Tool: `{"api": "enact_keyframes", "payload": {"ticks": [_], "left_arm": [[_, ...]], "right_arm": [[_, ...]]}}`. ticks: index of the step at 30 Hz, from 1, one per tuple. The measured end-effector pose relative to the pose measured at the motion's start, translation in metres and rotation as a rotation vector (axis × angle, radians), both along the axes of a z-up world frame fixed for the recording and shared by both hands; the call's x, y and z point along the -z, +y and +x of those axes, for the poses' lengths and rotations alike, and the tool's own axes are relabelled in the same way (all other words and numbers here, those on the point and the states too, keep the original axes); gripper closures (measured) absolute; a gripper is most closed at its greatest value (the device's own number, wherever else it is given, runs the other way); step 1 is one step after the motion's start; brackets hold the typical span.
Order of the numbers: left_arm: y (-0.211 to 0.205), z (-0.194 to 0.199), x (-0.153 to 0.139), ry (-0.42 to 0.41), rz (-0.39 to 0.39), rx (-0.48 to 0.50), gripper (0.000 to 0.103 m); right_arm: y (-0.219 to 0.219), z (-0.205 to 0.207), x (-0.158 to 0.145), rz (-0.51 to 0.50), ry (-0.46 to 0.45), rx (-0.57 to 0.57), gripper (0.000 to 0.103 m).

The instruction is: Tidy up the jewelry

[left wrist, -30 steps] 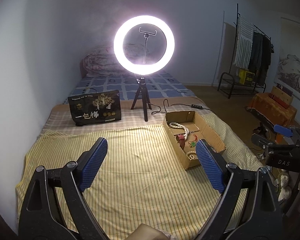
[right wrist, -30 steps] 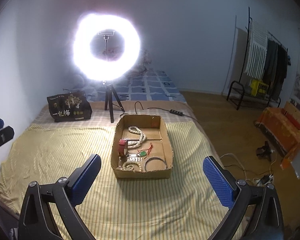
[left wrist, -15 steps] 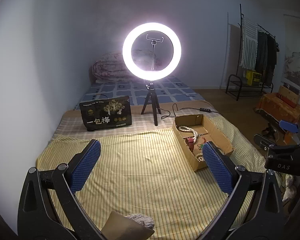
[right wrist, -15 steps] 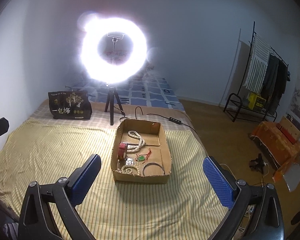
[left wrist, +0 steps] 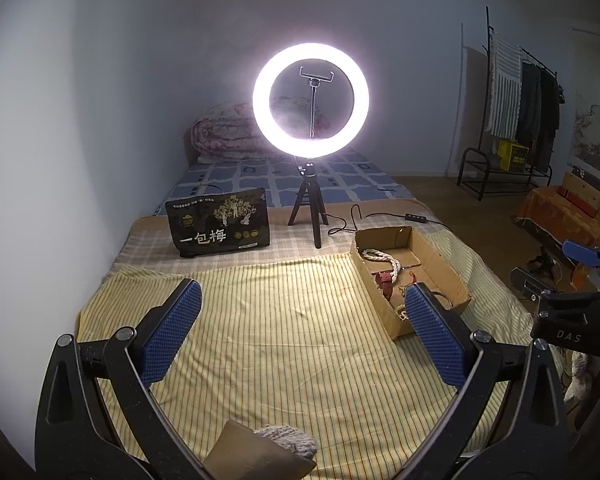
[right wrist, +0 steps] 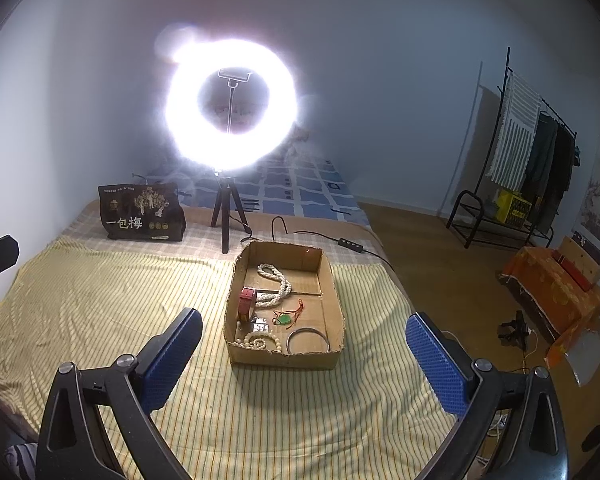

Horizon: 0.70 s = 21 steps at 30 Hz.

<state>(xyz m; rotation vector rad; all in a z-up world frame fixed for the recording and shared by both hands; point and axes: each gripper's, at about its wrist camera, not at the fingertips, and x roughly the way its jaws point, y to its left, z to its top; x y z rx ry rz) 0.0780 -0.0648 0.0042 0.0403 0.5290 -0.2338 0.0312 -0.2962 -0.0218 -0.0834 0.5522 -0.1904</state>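
The left hand-held gripper (left wrist: 298, 344) is held above the bed with its jaws spread wide and nothing between them; they have just been opening to that width. Its fingers (left wrist: 171, 334) are black plastic arms faced with blue, finely dimpled rubber pads. The right hand-held gripper (right wrist: 304, 360) is built alike and is likewise spread wide and empty, with the open cardboard box (right wrist: 332, 280) seen between and beyond its pads.

The box is a shallow rectangular tray of brown corrugated card with ragged edges, set on a yellow striped bedspread (right wrist: 100, 304) of thin woven cloth. The jewelry is kept inside it: a twisted rope of pale beads (right wrist: 276, 286) toward the far end, a red strap (right wrist: 246, 304) standing on edge by the left wall, a green pendant on a red cord (right wrist: 286, 319) in the middle, a small silvery piece (right wrist: 260, 325) just beside it, a loop of cream beads (right wrist: 260, 341) in the near left corner, and a thin metal bangle (right wrist: 308, 340) lying flat at the near wall.

Beyond the box, a glowing ring light (left wrist: 310, 100) is mounted on a small black tripod (left wrist: 309, 208), and a glossy black snack bag (left wrist: 219, 228) is stood upright to its left. A rolled floral quilt (left wrist: 228, 136) is seen against the wall.
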Motion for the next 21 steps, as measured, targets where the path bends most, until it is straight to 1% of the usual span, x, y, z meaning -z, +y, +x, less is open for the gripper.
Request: {"api": "enact_keyframes", "payload": {"ticks": [21], "left_arm": [[-0.0003,-0.0006,-0.0006,-0.002,0.003,-0.001,0.000]], "right_arm": [[-0.0029,-0.0025,-0.0009,0.006,-0.002,0.002,0.000]]}}
